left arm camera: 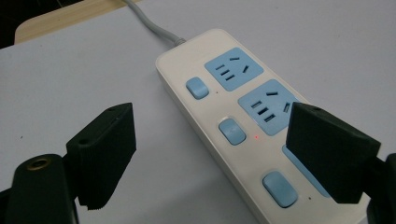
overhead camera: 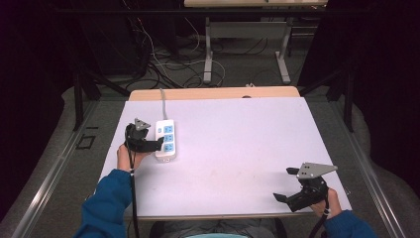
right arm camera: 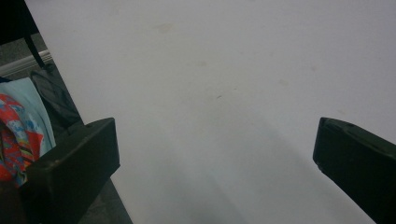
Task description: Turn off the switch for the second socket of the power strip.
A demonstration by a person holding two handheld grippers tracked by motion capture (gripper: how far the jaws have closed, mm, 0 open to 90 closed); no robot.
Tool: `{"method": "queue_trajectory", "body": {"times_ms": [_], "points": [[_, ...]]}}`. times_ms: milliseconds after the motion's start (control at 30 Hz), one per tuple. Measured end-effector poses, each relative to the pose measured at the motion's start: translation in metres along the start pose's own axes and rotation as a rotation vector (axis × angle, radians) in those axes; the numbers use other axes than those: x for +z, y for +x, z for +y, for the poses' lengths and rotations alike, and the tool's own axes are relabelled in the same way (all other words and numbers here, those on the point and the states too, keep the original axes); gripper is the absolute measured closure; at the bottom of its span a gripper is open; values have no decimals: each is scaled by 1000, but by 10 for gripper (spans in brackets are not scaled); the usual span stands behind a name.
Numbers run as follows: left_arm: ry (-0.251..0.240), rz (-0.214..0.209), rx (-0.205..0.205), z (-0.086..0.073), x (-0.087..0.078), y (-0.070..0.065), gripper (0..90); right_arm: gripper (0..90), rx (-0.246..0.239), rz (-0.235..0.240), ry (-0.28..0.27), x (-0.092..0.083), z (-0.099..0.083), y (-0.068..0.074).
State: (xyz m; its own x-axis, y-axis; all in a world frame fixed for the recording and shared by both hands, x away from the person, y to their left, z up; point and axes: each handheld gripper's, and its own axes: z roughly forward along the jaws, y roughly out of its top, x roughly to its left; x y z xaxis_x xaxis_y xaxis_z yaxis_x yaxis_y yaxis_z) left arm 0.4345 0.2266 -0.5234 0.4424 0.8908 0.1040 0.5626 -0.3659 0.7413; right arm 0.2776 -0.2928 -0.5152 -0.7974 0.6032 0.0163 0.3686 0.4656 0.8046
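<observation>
A: High view first. Landmark = power strip (overhead camera: 166, 140), white w/ blue sockets, lying on the white surface (overhead camera: 237, 148) toward its left side, grey cord (overhead camera: 163, 101) running off its far end to the far edge.

B: Left tongs (overhead camera: 159, 144)?

A: At the strip's left long side, near its close end, tips right up against the casing. Contact or not – can't tell from above. Left hand (overhead camera: 130, 156) just behind, blue sleeve (overhead camera: 106, 198) coming in from the near edge.

B: Right tongs (overhead camera: 283, 184)?

A: Well apart from the strip, off to its right by the surface's near right corner. Jaws spread, nothing between. Right hand (overhead camera: 331, 201) behind them.

B: Left gripper view?

A: Strip (left arm camera: 243, 130) runs diagonally between the two black jaws. Three blue switch buttons along one side, blue sockets alongside; small red dot by the middle button (left arm camera: 232, 131). Left tongs (left arm camera: 210, 158) open, jaws straddle the strip's near end: one jaw over bare surface beside the casing, the other over the socket side. Pads not pressing on it.

B: Right gripper view?

A: Right tongs (right arm camera: 215, 154) open wide, bare white surface (right arm camera: 224, 70) between the jaws. Bit of patterned cloth (right arm camera: 18, 126), red/light blue, past the surface edge.
</observation>
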Motion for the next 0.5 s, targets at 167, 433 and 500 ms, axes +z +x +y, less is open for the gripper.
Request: {"method": "queue_trajectory", "body": {"times_ms": [167, 433, 500], "points": [[-12, 4, 12, 1, 2, -2, 259, 0, 6, 2, -1, 0, 0, 0], [-34, -17, 28, 1, 2, -2, 566, 0, 5, 3, 1, 0, 0, 0], [-39, -14, 27, 1, 3, -3, 658, 0, 3, 2, 0, 1, 0, 0]]}}
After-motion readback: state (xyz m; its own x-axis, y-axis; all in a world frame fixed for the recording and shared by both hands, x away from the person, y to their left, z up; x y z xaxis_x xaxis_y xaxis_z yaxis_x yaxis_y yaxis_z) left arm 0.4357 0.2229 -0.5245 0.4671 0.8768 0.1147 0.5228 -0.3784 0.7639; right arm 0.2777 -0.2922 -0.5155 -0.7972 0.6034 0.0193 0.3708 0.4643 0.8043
